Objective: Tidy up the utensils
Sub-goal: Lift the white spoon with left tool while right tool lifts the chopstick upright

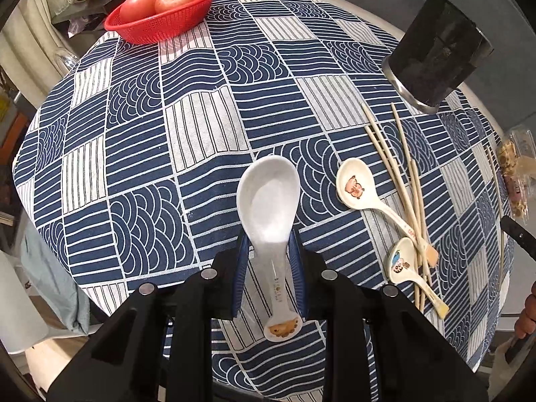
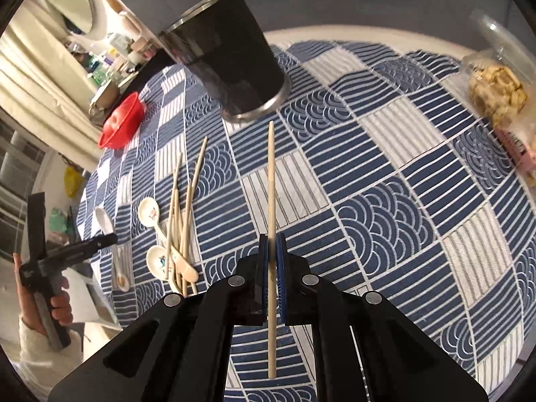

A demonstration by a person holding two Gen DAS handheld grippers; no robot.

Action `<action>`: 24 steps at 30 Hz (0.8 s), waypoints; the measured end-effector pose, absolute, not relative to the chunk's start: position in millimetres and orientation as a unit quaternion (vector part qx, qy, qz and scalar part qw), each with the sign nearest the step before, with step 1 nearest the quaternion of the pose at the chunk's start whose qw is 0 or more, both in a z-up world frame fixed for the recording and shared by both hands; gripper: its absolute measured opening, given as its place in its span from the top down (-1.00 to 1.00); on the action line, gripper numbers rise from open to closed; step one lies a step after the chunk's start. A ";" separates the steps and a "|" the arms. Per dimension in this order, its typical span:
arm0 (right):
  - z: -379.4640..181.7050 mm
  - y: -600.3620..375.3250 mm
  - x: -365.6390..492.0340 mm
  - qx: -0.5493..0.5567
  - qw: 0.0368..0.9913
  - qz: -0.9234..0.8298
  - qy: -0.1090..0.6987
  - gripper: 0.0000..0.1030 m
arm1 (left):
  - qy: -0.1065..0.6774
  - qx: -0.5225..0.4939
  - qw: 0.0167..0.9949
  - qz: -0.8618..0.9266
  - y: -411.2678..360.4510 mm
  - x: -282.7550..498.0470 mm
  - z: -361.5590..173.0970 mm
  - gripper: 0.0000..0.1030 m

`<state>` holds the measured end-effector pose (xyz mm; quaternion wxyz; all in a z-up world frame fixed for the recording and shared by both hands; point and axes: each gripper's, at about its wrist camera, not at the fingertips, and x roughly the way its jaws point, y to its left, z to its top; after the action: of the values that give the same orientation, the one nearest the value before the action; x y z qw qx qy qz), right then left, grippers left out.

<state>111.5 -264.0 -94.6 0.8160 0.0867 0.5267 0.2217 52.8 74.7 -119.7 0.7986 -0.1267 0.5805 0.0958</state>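
Both grippers are loaded: our right gripper (image 2: 272, 258) pinches a light, stiff, slippery chopstick (image 2: 271, 181) past mid-length at frame centre, while our left gripper (image 1: 269, 254) clamps a smooth, breakable white spoon (image 1: 268, 194) at its neck, lower centre.

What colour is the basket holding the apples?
Red; the basket shows best in the left wrist view.

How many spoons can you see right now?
3. A white spoon is held in the left gripper. Two cartoon-printed spoons lie on the tablecloth among the chopsticks: the bear spoon and the smaller spoon nearer the camera. None seems hidden.
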 end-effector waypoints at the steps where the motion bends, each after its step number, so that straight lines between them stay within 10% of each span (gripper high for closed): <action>1: -91.1 -265.1 109.3 0.086 0.820 0.219 0.522 0.91 | 0.579 -0.126 0.800 0.094 75.4 50.6 -117.5 0.52; 16: -36.9 -279.2 79.3 0.096 0.875 0.190 0.435 0.91 | 0.541 -0.105 0.832 0.061 78.9 44.8 -74.3 0.78; 24: -38.1 -280.6 67.6 0.097 0.876 0.188 0.434 0.91 | 0.539 -0.102 0.834 0.064 84.1 51.7 -82.8 0.52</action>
<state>67.6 -280.6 -38.1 0.8757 0.0969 0.4341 0.1879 51.7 84.1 -82.8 0.8339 -0.1018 0.5387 0.0636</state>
